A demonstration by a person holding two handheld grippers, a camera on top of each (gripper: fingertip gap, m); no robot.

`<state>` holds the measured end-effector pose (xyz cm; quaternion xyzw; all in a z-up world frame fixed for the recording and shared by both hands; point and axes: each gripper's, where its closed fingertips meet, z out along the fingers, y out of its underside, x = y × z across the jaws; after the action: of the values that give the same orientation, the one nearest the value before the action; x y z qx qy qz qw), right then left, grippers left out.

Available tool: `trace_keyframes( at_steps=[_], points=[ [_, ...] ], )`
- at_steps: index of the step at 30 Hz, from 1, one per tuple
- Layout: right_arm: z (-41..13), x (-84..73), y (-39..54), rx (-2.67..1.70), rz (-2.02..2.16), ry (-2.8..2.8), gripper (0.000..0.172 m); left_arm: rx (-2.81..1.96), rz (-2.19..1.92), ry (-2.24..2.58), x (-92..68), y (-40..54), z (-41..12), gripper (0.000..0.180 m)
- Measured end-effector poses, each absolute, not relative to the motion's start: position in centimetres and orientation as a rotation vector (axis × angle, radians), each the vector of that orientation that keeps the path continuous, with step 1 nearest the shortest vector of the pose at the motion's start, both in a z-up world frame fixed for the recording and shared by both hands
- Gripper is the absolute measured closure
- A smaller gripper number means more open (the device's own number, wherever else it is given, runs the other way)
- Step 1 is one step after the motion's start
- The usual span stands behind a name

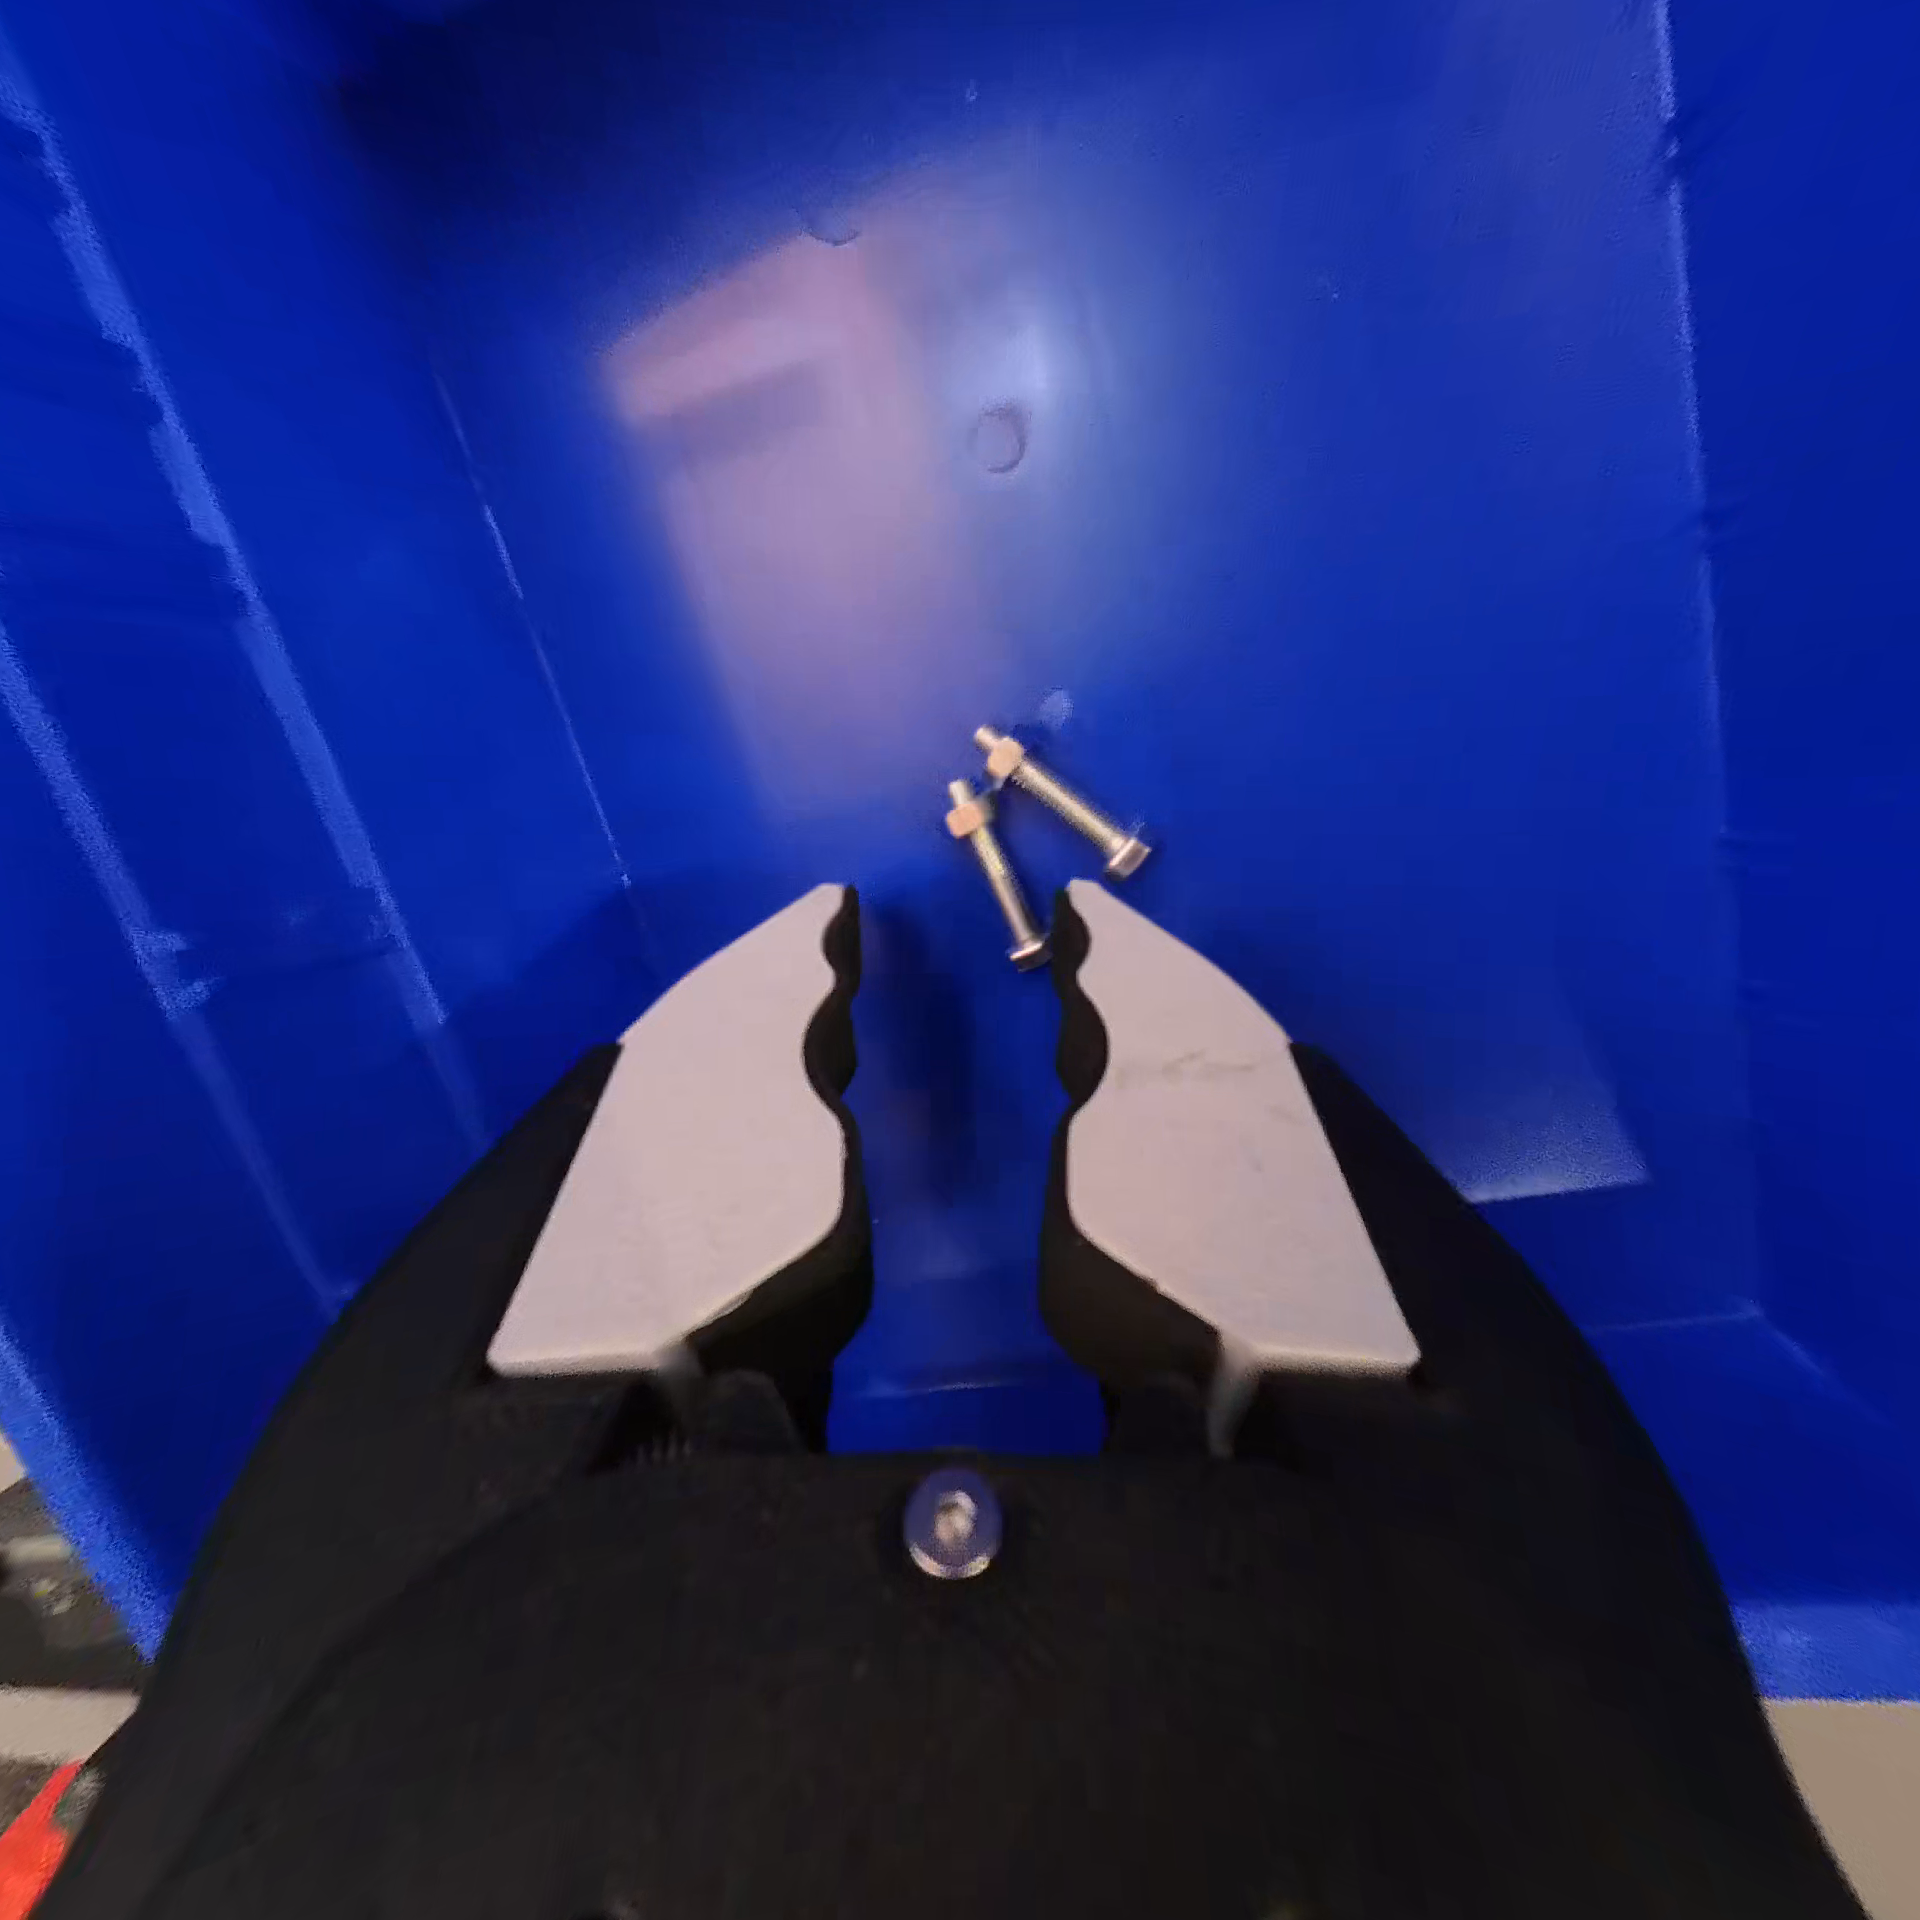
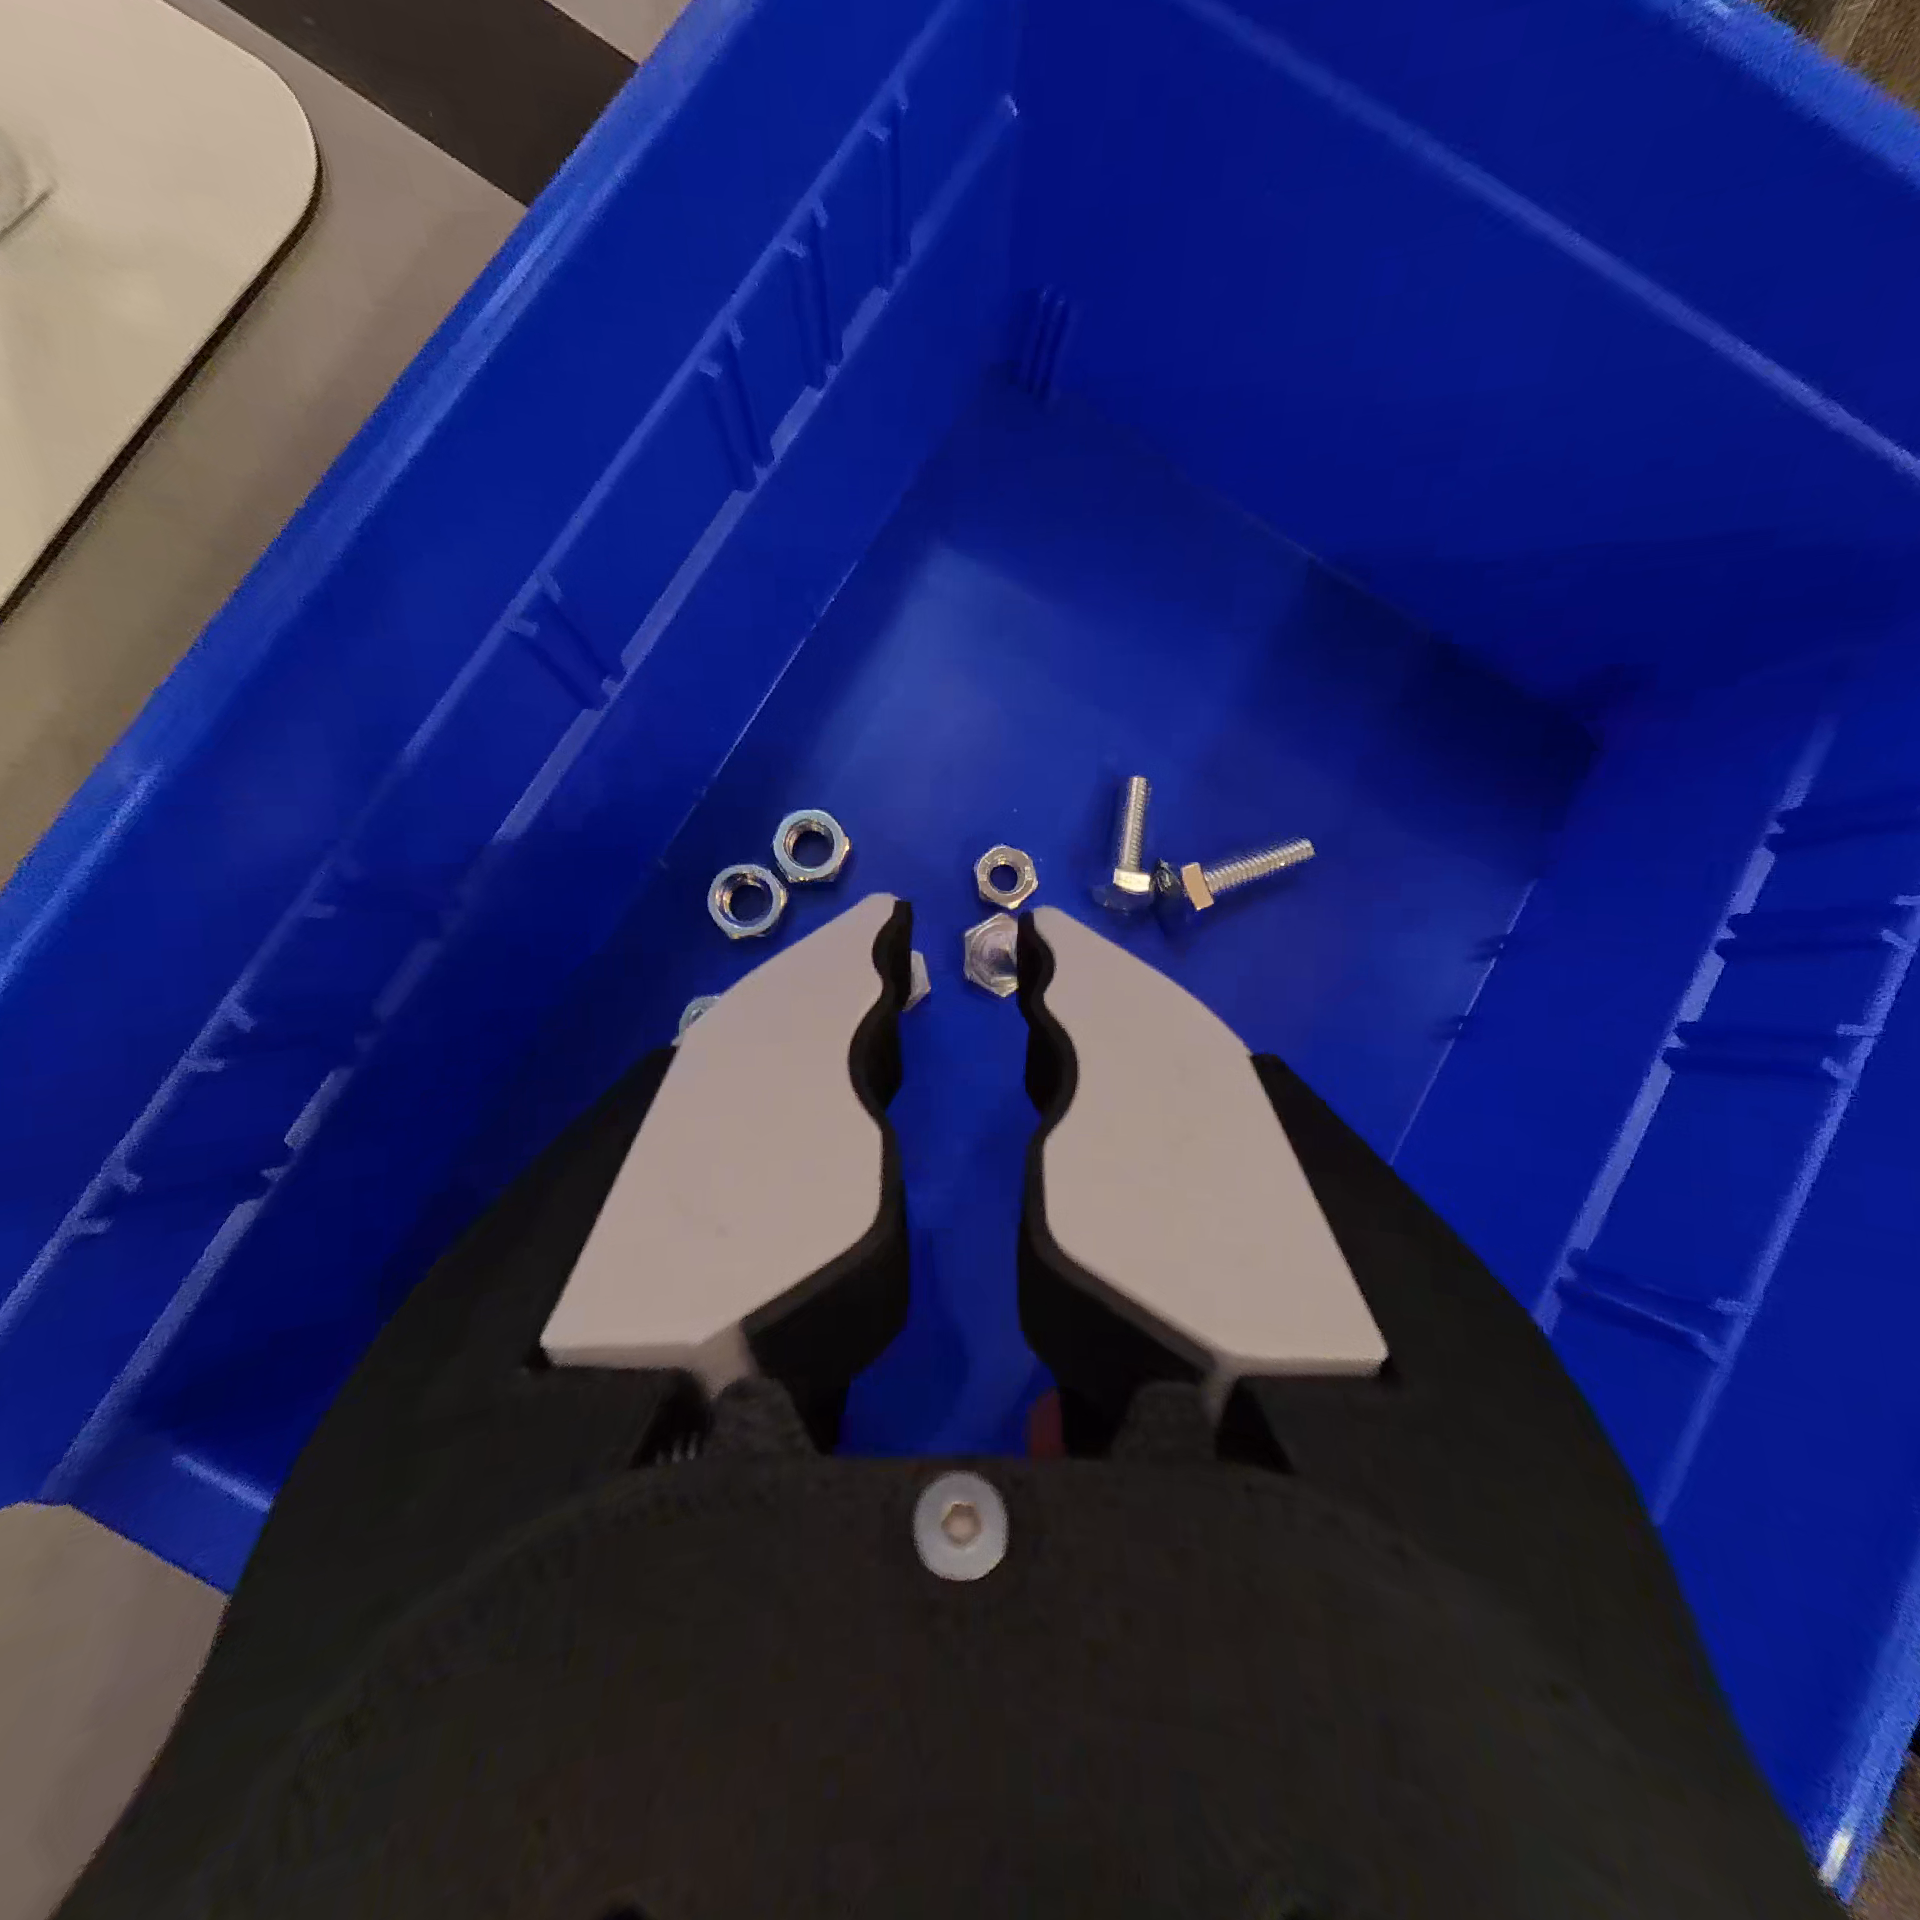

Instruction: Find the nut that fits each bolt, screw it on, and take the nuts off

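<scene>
In the left wrist view, my left gripper (image 1: 958, 899) is open and empty inside a blue bin (image 1: 1351, 416). Two silver bolts lie on the bin floor just beyond the fingertips, each with a small nut threaded near its end. The nearer bolt (image 1: 995, 878) has its head beside my right fingertip (image 1: 1075, 914), unpinched. The farther bolt (image 1: 1060, 800) lies to its right. In the right wrist view, my right gripper (image 2: 964, 914) is open above another blue bin (image 2: 727, 416). A hex nut (image 2: 990, 961) lies on the floor against the right fingertip, not clamped.
Loose nuts lie on this bin's floor: two larger ones (image 2: 809, 845) (image 2: 746, 902), a smaller one (image 2: 1006, 871), and two partly hidden under my left finger. A bare short bolt (image 2: 1130, 842) and a bolt with a nut (image 2: 1247, 868) lie to the right. A pale board (image 2: 135, 208) lies outside. Left tips to right tips: about 65 cm.
</scene>
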<state>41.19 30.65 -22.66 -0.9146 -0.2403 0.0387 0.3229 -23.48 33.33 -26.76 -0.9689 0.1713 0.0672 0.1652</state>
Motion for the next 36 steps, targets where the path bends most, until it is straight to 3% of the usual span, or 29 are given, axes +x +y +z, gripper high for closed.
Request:
trace_keyframes(
  at_steps=[5,13,22,29,36],
  points=[
    [-21.3,40.8,30.8,-2.353,0.089,-0.626,0.151,-2.779,0.076,0.506,-22.3,33.5,-27.0,0.171],
    [-15.5,39.5,29.8,-2.188,-0.007,-0.656,0.153,-2.688,0.129,0.585,-22.2,33.3,-26.4,0.175],
    [-3.0,26.6,22.3,-1.677,0.181,-0.885,0.159,-2.183,-0.168,0.602,-17.5,28.5,-16.1,0.175],
    [-3.8,8.7,14.9,-1.398,0.920,-1.114,0.159,-1.819,-0.401,0.698,-10.9,20.9,-12.0,0.176],
    [-7.1,-0.9,13.2,-1.257,1.300,-1.126,0.149,-1.479,-0.805,0.769,-4.2,14.5,-10.1,0.176]
  ],
)
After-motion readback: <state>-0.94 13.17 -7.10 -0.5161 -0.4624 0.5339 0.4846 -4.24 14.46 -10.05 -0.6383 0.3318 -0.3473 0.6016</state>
